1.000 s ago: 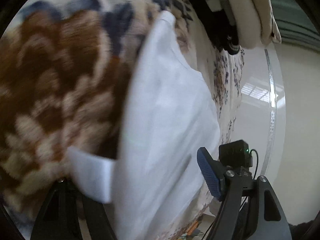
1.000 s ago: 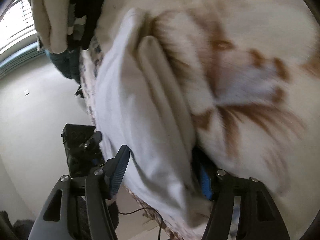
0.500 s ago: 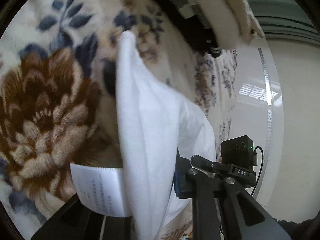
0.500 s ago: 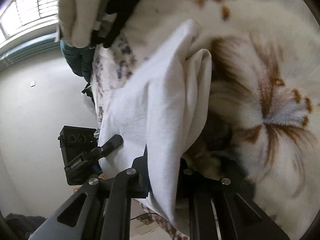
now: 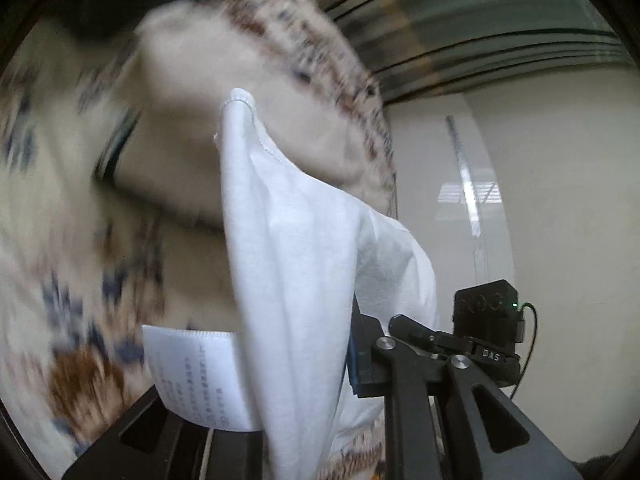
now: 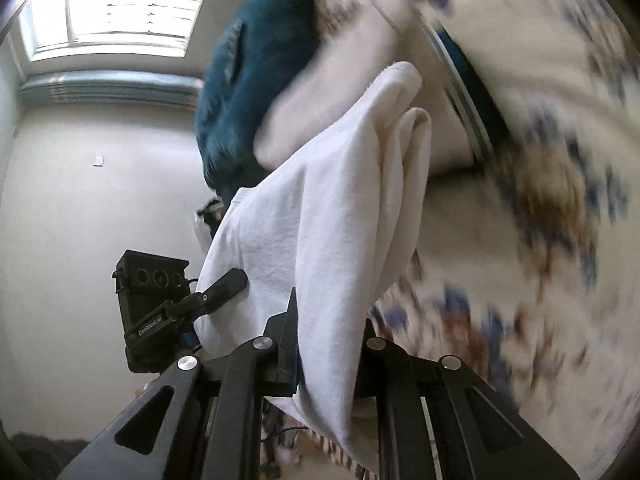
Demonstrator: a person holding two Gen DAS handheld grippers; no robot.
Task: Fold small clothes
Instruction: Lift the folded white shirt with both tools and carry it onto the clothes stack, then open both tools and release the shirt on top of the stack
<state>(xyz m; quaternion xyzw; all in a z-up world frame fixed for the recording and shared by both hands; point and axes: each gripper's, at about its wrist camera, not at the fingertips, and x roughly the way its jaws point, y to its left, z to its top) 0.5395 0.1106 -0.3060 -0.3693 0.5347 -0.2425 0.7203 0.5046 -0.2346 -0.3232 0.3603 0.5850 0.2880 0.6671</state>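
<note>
A small white garment [image 5: 296, 264] hangs stretched between my two grippers, lifted off a floral blanket [image 5: 60, 280]. My left gripper [image 5: 316, 364] is shut on one edge of it; a white care label [image 5: 192, 376] sticks out beside the jaws. My right gripper [image 6: 328, 344] is shut on the other edge of the white garment [image 6: 320, 220], whose folded top edge points away from me. The other gripper shows at the far side of the cloth in each view.
The floral blanket [image 6: 540, 220] lies under the garment. A cream folded cloth [image 5: 224, 120] and a dark teal garment [image 6: 248, 72] lie on it further back. A pale wall and a bright window [image 6: 112, 4] stand beyond the bed's edge.
Both grippers closed on the white garment's edges, then lifted and tilted it up from the blanket. The view now swings toward the cream cloth and the wall.
</note>
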